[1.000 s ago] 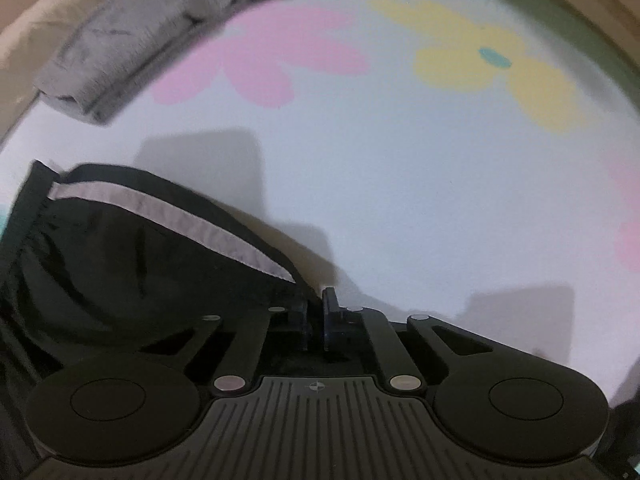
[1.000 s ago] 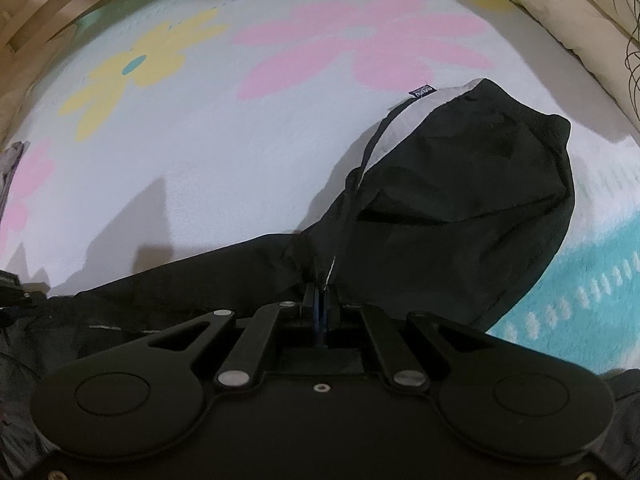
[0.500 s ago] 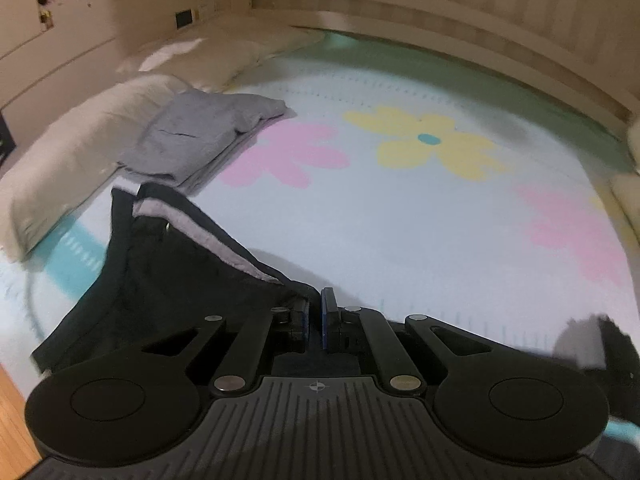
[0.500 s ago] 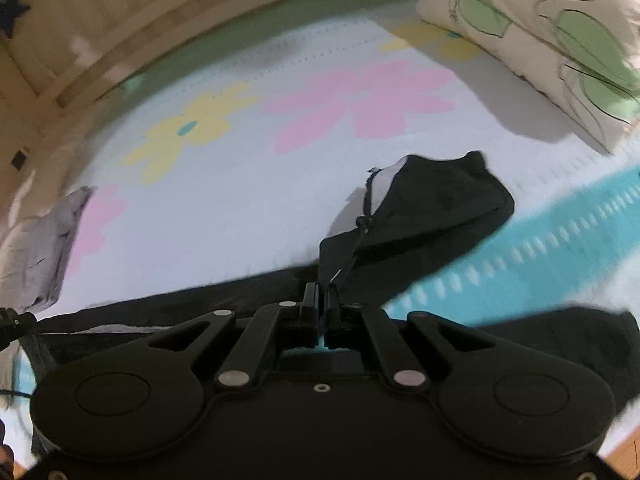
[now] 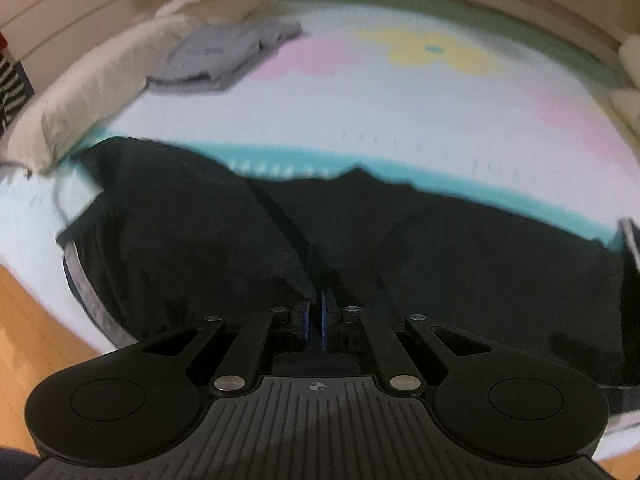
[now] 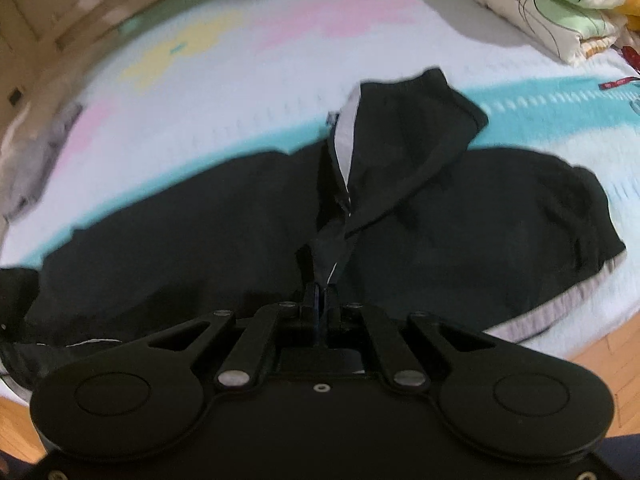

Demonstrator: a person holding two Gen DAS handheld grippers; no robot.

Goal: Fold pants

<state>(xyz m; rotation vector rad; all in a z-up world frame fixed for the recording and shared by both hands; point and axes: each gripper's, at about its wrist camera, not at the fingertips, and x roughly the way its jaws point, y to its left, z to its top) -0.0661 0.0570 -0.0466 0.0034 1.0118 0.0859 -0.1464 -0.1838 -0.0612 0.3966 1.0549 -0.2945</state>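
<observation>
Bed [image 5: 400,120] with a flowered cover: the largest surface in both views. Black pants [image 5: 440,248] lie across its near edge, over a teal band, with wood floor [image 5: 24,320] beyond the edge.

Left view only: a beige pillow [image 5: 80,92] at far left, with a folded grey garment [image 5: 224,54] beside it, well apart from the pants.

Right view only: stacked quilts [image 6: 540,4] at far right; a flap of the pants [image 6: 400,152] lifted off the lower layer, showing a grey side stripe.

Left gripper [image 5: 315,312]: jaws nearly together, pinching a corner of black cloth on its left finger side.

Right gripper [image 6: 321,300]: jaws clamped on the lifted flap's narrow end.

Each gripper's black body hides the nearest cloth. Both views are motion-blurred; fine detail is unclear.
</observation>
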